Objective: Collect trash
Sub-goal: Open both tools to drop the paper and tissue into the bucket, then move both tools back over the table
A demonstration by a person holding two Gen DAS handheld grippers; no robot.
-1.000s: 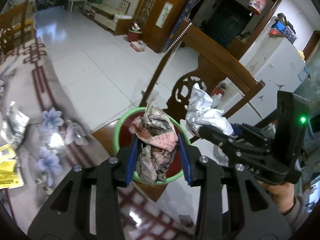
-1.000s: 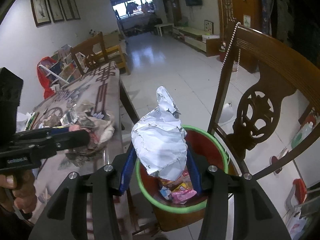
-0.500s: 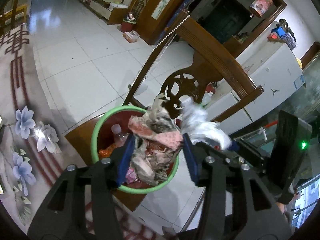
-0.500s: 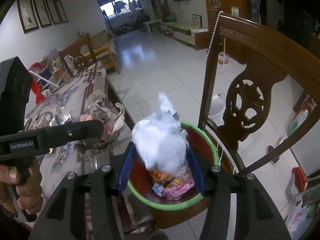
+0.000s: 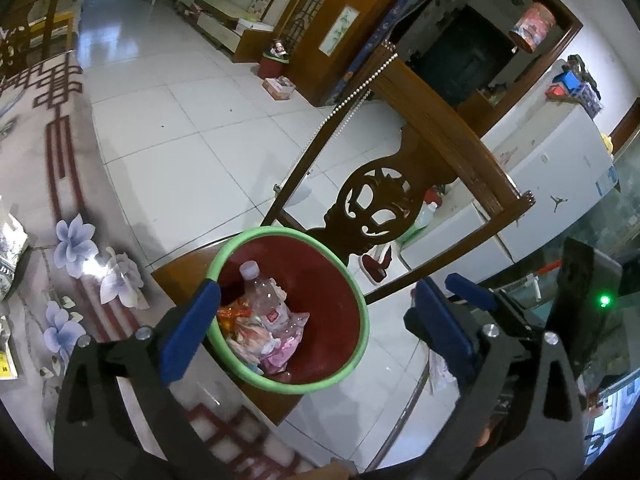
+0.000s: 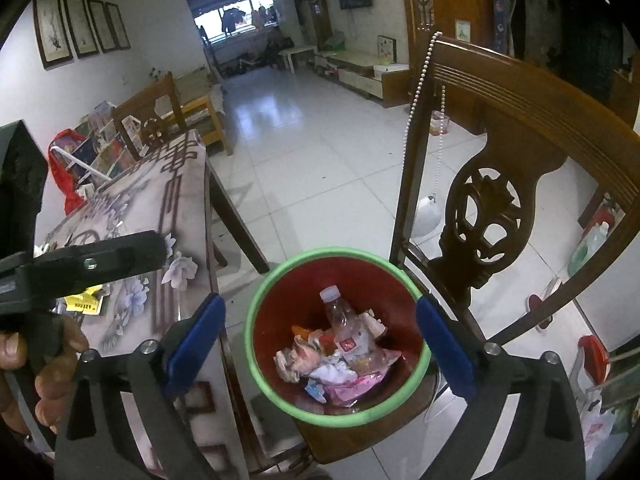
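Observation:
A red bin with a green rim stands on a wooden chair seat beside the table. Inside lie a clear plastic bottle, crumpled paper, a white paper wad and pink wrappers. My left gripper hangs over the bin, its jaws opening wide with nothing between them. My right gripper hovers over the same bin, its jaws also opening and bare. One blue pad of the right gripper shows in the left wrist view.
The carved chair back rises just behind the bin, with a bead string hanging from it. The table with a flowered cloth lies to the left, holding a yellow packet and a foil wrapper. White tiled floor stretches beyond.
Both grippers opened over the bin. The crumpled newspaper wad left the left jaws and the white paper wad left the right jaws; both now lie in the bin.

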